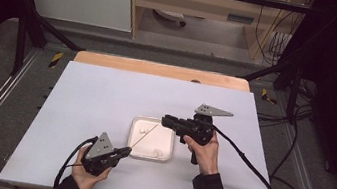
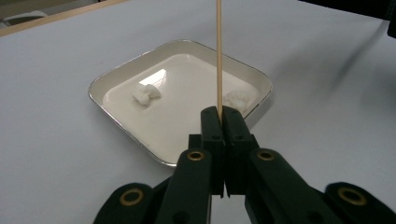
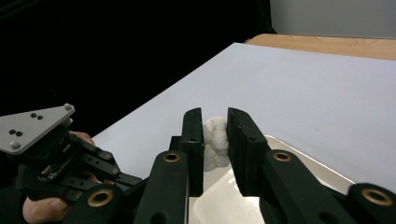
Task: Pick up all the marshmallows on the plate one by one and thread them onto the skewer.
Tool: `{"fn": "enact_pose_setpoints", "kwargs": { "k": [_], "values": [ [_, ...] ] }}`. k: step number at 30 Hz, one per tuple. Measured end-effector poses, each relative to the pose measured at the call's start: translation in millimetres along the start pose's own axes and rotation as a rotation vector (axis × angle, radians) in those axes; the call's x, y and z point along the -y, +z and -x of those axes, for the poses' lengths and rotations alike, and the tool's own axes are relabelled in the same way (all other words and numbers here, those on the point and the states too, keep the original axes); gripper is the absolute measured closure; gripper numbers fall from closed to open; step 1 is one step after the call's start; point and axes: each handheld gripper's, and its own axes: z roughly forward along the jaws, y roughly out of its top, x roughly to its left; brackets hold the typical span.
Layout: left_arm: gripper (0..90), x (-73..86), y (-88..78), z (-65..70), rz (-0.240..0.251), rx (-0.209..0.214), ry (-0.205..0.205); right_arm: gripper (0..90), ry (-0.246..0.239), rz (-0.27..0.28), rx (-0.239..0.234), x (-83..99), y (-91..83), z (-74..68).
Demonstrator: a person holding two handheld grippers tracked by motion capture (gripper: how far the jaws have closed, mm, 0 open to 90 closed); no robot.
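Note:
A thin wooden skewer (image 2: 219, 56) stands straight up from my left gripper (image 2: 223, 112), whose jaws are shut on its lower end. In the high view the left gripper (image 1: 127, 151) sits at the near left corner of a white square tray (image 1: 151, 145), and the skewer (image 1: 144, 137) slants across the tray toward my right gripper (image 1: 163, 120). The right gripper (image 3: 215, 116) is shut on a white soft lump (image 3: 215, 140) and hovers over the tray's far edge. Two more white lumps (image 2: 146, 92) (image 2: 236, 99) lie in the tray (image 2: 177, 119).
The tray rests mid-table on a white tabletop (image 1: 95, 98) with a wooden strip (image 1: 160, 69) along the far edge. Black frame legs (image 1: 29, 28) and cables (image 1: 295, 144) flank the table. The left hand and its grey plate (image 3: 32, 128) appear beside the tray rim (image 3: 303, 161).

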Motion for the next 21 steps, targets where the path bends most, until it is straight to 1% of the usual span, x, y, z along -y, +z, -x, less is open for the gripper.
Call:
{"fn": "enact_pose_setpoints", "kwargs": {
  "k": [4,11,18,21],
  "values": [
    [89.0,0.0,0.1,0.3,0.0,0.0,0.001,77.3,0.009,-0.001,-0.008,-1.3,3.6,0.4],
    [89.0,-0.2,-0.2,0.4,0.001,0.0,0.002,77.4,0.018,-0.017,-0.008,0.0,6.4,2.2],
    [89.0,0.4,0.0,0.7,0.001,0.004,0.01,77.9,0.033,-0.032,-0.031,1.1,8.1,2.9],
    [89.0,1.3,0.2,0.8,0.002,0.003,0.013,78.8,0.039,-0.029,-0.052,1.6,8.6,2.3]
  ]
}}
